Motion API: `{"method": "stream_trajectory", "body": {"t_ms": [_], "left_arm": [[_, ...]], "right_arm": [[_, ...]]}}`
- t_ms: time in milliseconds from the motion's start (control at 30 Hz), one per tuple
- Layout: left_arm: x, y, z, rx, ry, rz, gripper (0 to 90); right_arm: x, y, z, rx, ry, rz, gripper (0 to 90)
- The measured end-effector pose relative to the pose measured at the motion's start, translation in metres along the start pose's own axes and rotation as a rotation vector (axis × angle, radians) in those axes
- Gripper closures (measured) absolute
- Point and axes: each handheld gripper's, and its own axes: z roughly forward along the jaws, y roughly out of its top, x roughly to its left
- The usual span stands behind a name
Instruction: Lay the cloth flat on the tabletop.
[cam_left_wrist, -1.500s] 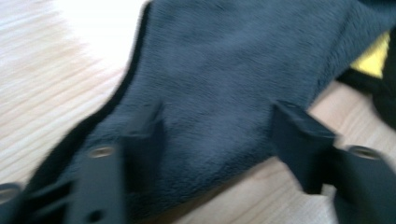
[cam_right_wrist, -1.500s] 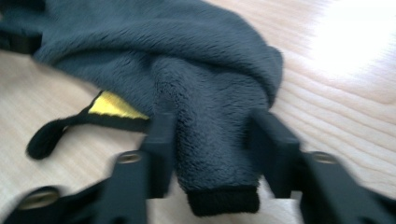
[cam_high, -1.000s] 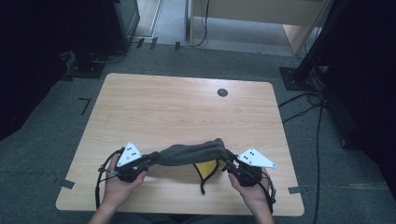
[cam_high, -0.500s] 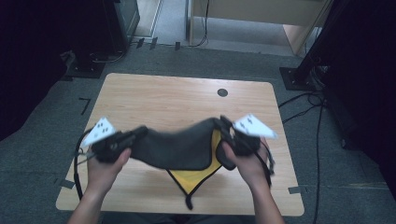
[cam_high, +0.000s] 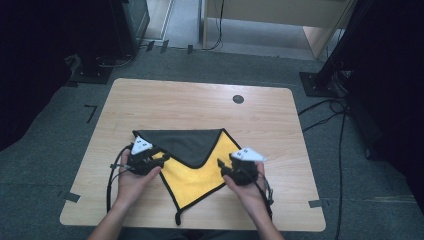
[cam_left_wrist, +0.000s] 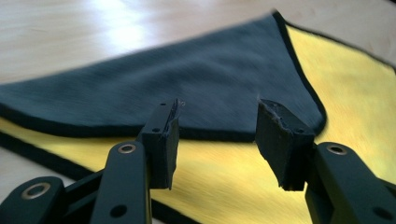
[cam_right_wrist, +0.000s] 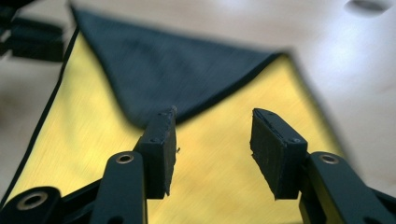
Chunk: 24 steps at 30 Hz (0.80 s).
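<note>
A cloth, yellow (cam_high: 196, 179) on one face and dark grey on the other with black edging, lies flat on the wooden table (cam_high: 200, 102). Its dark grey flap (cam_high: 186, 143) is folded over the yellow as a triangle. My left gripper (cam_high: 161, 159) sits at the cloth's left edge and my right gripper (cam_high: 222, 167) at its right edge. In the left gripper view the left gripper (cam_left_wrist: 217, 112) stands open over the flap (cam_left_wrist: 187, 88). In the right gripper view the right gripper (cam_right_wrist: 212, 116) stands open above the yellow face (cam_right_wrist: 215, 177). Both pairs of jaws have just been opening, with nothing between them.
A small black round cap (cam_high: 238, 99) sits in the tabletop at the far right. Dark stands (cam_high: 95, 70) and cables (cam_high: 330, 107) lie on the grey floor around the table. A loop tag of the cloth (cam_high: 178, 220) points toward the near edge.
The cloth was bunched between both shut grippers, then lifted and stretched wide. Now it lies spread on the table, both grippers have let go and come down beside it.
</note>
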Motion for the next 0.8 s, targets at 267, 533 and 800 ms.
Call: {"method": "stream_trajectory", "body": {"t_ms": [267,533,800], "left_arm": [[-0.003,-0.009,-0.002,0.009,0.024,-0.019,39.0],[0.007,-0.011,-0.006,-0.007,0.043,-0.033,38.0],[0.009,-0.011,-0.008,-0.013,0.051,-0.044,36.2]], "right_arm": [[0.063,-0.04,0.028,0.075,0.012,-0.172,40.3],[0.048,-0.044,0.04,0.144,0.055,-0.173,37.9],[-0.006,-0.052,0.017,0.168,0.126,-0.243,36.7]]}}
